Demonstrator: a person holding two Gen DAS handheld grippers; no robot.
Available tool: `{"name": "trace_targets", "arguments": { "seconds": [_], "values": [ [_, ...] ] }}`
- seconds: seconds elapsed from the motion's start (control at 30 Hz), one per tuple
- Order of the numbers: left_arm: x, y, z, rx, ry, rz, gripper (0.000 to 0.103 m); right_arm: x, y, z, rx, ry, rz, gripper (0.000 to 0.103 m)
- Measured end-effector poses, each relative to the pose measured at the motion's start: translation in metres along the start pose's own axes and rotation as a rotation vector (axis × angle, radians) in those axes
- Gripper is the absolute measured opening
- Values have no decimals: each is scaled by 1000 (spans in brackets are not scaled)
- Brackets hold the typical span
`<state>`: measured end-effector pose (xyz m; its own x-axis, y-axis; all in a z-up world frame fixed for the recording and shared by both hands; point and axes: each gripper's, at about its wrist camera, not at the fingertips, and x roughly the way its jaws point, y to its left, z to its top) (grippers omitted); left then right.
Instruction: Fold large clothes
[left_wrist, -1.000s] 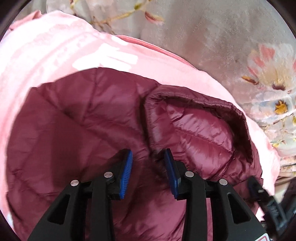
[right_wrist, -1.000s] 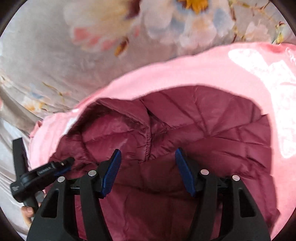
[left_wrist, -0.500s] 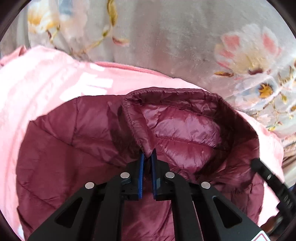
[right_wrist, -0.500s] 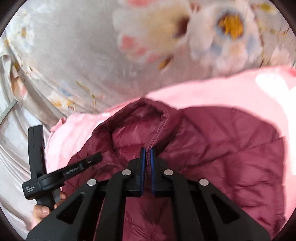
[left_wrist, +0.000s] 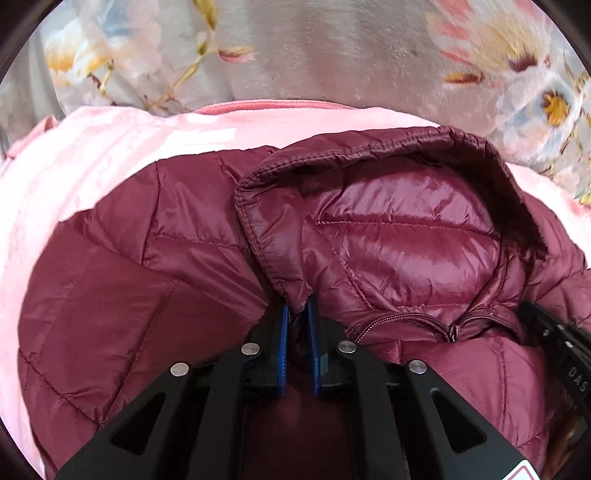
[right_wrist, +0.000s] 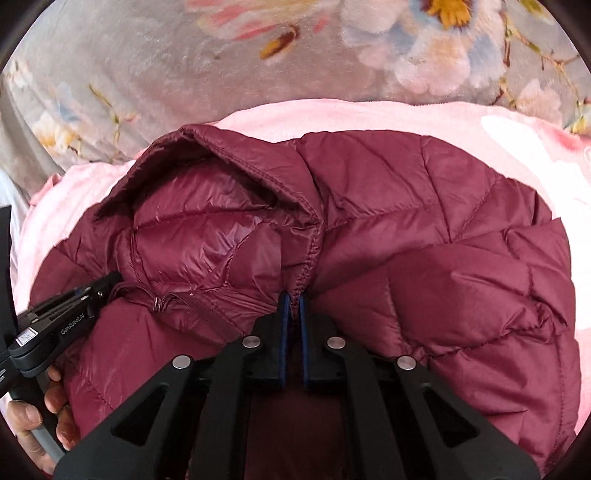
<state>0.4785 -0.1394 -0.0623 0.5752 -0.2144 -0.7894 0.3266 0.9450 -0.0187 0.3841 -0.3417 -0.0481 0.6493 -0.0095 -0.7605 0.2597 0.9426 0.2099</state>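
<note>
A maroon quilted puffer jacket (left_wrist: 140, 280) with a hood (left_wrist: 399, 236) lies on a pink blanket (left_wrist: 74, 158). My left gripper (left_wrist: 297, 314) is shut on the jacket at the left end of the hood's rim. In the right wrist view the same jacket (right_wrist: 443, 240) fills the middle, and my right gripper (right_wrist: 293, 301) is shut on the jacket at the right end of the hood (right_wrist: 199, 229) rim. The two grippers hold opposite sides of the hood opening. The left gripper also shows at the left edge of the right wrist view (right_wrist: 66, 310).
The pink blanket (right_wrist: 406, 118) lies on a grey floral bedspread (left_wrist: 332, 48) that fills the far side of both views (right_wrist: 147, 66). A hand (right_wrist: 40, 424) holds the left gripper's handle. The right gripper's body shows at the right edge of the left wrist view (left_wrist: 561, 343).
Both grippers went from open to shut on the jacket at the hood's rim. Both have since moved closer, and the hood looms larger in each view.
</note>
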Motion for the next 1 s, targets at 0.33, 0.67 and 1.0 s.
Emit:
{"name": "trace_targets", "arguments": {
  "seconds": [0.33, 0.67, 1.0],
  "values": [
    [-77, 37, 38, -22, -113, 1, 19, -73, -20, 46, 98, -117, 41, 9],
    [-4, 29, 116, -255, 13, -97, 20, -2, 21, 115, 134, -114, 42, 9],
    [25, 15, 63, -40, 43, -11, 19, 29, 19, 66, -37, -22, -53, 4]
  ]
}}
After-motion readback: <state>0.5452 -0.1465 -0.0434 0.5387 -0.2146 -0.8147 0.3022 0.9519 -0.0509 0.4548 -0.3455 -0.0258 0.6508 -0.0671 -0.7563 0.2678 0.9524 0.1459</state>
